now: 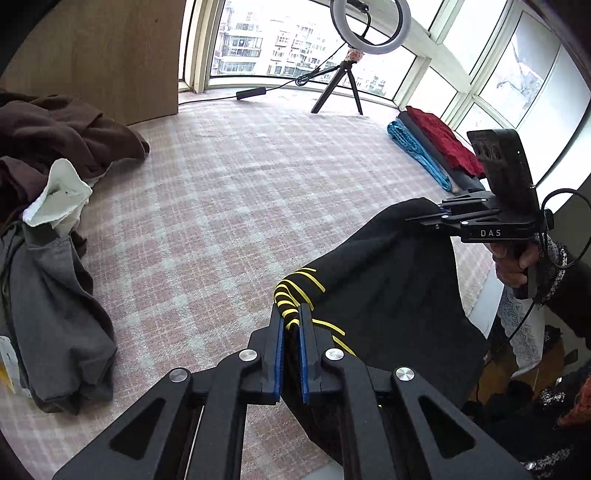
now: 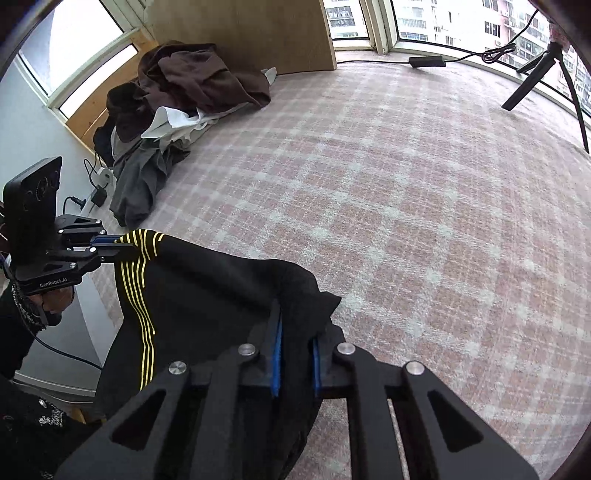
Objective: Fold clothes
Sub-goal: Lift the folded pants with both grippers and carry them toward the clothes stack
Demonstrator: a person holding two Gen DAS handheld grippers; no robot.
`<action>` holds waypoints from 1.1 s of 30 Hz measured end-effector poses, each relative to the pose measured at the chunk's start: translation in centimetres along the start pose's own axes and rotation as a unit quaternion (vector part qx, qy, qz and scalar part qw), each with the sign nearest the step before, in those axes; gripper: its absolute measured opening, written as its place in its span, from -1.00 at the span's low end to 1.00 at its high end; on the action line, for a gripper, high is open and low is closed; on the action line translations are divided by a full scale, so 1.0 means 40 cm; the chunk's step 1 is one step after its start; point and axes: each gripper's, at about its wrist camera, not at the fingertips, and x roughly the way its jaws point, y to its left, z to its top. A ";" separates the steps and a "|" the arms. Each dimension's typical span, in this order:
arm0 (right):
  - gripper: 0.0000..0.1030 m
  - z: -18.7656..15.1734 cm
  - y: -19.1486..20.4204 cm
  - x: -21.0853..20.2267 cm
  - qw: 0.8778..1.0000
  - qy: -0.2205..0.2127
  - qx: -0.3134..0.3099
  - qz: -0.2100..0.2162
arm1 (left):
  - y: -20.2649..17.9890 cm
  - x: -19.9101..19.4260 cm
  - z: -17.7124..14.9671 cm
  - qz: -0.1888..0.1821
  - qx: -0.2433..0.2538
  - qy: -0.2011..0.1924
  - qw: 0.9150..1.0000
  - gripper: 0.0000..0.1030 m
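While both grippers clench its top edge, the black garment (image 1: 388, 280) hangs between left gripper (image 1: 291, 325) and right gripper (image 2: 295, 332) above the near right of the plaid cover (image 1: 221, 184).

Soft daylight fills the room, pouring in through the windows (image 1: 314, 40), where the panes (image 2: 461, 22) blow out nearly white. The checked bed cover (image 1: 229, 206) is evenly lit, with shadows faint and diffuse. The black garment (image 1: 391, 280) swallows detail. Both views are sharp in the middle, bend strongly toward the edges, and end in dark rounded corners.
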 end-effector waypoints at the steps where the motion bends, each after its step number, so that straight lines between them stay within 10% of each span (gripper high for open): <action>1: -0.78 0.001 0.006 -0.044 1.000 -0.022 0.008 -0.005 | -0.018 -0.034 0.023 -0.002 0.012 -0.015 1.000 -0.89; 8: -0.79 0.015 0.029 -0.360 0.981 -0.172 0.032 -0.086 | -0.184 -0.158 0.246 -0.019 0.147 -0.091 0.985 -0.89; 16: -0.79 -0.034 -0.072 -0.669 0.934 -0.271 0.068 -0.223 | -0.460 -0.085 0.461 -0.059 0.276 -0.134 0.950 -0.89; 23: -0.79 -0.076 -0.275 -0.892 0.898 -0.284 0.082 -0.327 | -0.715 0.087 0.622 -0.119 0.292 -0.135 0.939 -0.89; 33: -0.79 -0.062 -0.693 -1.045 0.895 -0.255 0.081 -0.357 | -0.999 0.348 0.768 -0.160 0.290 -0.113 0.937 -0.88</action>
